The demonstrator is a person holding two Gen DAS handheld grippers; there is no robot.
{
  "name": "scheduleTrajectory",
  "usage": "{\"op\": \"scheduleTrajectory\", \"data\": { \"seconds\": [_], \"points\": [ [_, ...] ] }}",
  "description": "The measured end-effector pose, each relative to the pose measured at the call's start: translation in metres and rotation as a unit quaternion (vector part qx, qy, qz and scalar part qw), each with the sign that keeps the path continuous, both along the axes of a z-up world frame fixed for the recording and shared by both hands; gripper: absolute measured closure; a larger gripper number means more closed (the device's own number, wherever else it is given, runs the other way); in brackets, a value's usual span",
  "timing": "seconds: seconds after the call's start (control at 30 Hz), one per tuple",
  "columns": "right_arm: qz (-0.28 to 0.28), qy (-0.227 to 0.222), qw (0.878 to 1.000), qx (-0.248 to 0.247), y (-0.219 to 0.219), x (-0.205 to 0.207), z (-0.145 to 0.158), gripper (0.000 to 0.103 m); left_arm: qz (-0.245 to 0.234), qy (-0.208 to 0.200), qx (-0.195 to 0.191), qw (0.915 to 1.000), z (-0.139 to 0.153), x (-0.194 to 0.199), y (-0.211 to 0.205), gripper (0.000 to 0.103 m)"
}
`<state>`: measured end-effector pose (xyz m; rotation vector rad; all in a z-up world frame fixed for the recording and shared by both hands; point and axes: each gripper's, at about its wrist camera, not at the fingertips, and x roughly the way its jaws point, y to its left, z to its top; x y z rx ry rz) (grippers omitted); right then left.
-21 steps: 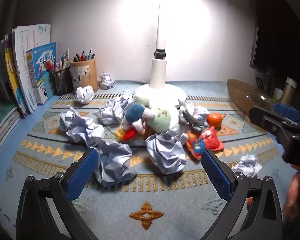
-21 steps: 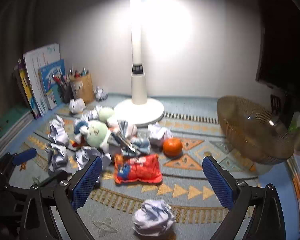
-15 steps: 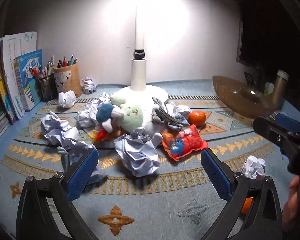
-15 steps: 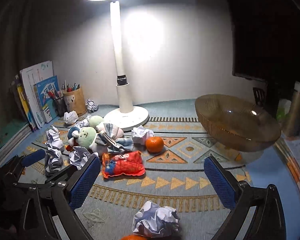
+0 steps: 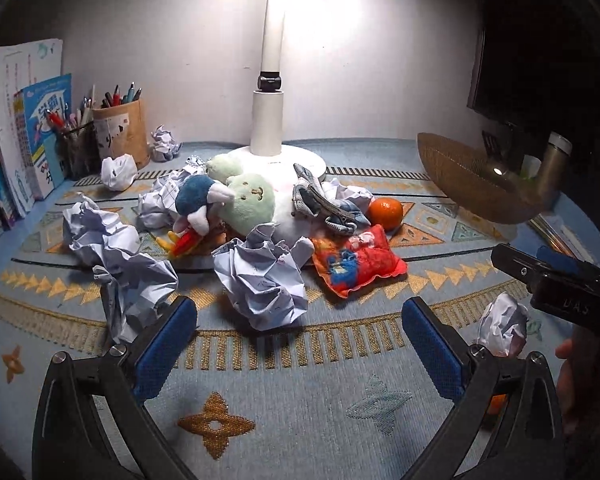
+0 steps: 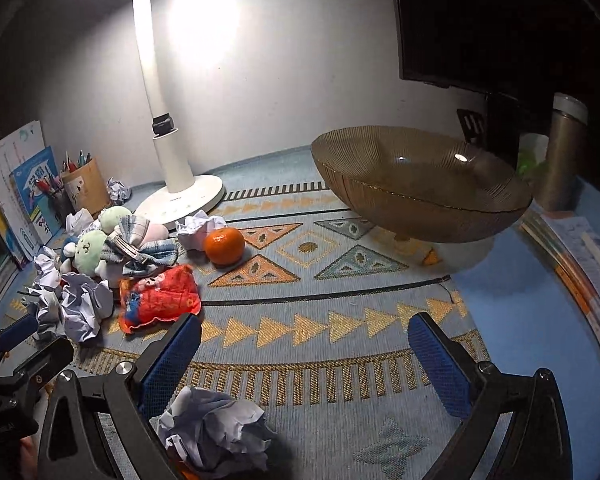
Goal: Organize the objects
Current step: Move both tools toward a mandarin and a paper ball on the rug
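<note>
My left gripper point(image 5: 300, 344) is open and empty above the patterned mat, just short of a crumpled paper ball point(image 5: 262, 280). Behind it lie a green plush toy point(image 5: 248, 204), a red pouch point(image 5: 356, 262), a plaid hair clip point(image 5: 324, 204) and an orange point(image 5: 385, 213). My right gripper point(image 6: 304, 354) is open and empty over the mat; a paper ball point(image 6: 216, 436) lies by its left finger. In the right wrist view the orange point(image 6: 224, 246), red pouch point(image 6: 160, 298) and amber glass bowl point(image 6: 420, 188) show ahead.
A white desk lamp point(image 5: 272, 120) stands at the back centre. A pen cup point(image 5: 120, 132) and upright books point(image 5: 24, 120) stand at the back left. More paper balls point(image 5: 100, 236) lie scattered. A metal bottle point(image 6: 564, 152) stands behind the bowl. The right gripper point(image 5: 556, 280) shows at the left wrist view's right edge.
Both grippers have swung rightward and pulled back; the bowl has come into fuller view for the right wrist. Both stay open and empty. No object on the mat has moved.
</note>
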<state>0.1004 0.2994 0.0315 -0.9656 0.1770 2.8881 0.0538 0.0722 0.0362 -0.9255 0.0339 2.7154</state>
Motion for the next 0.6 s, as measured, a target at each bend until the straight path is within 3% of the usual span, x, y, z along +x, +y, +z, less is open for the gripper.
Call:
{"op": "scheduleTrajectory", "data": {
  "seconds": [0.1, 0.37, 0.47, 0.6],
  "points": [
    [0.001, 0.002, 1.0, 0.014, -0.006, 0.001, 0.002, 0.0, 0.002, 0.004, -0.013, 0.9999, 0.001, 0.001, 0.003, 0.001],
    [-0.002, 0.002, 0.997, 0.076, -0.028, 0.001, 0.003, 0.0, 0.011, -0.009, 0.004, 0.9999, 0.001, -0.004, -0.006, 0.001],
    [0.006, 0.008, 0.999, 0.048, -0.019, 0.003, 0.007, 0.0, -0.004, -0.003, 0.002, 1.0, 0.003, 0.0, -0.002, 0.001],
    [0.074, 0.002, 0.997, -0.013, -0.002, 0.012, 0.017, 0.019, -0.077, -0.01, 0.01, 0.9969, 0.007, 0.015, 0.011, 0.001]
  ]
}}
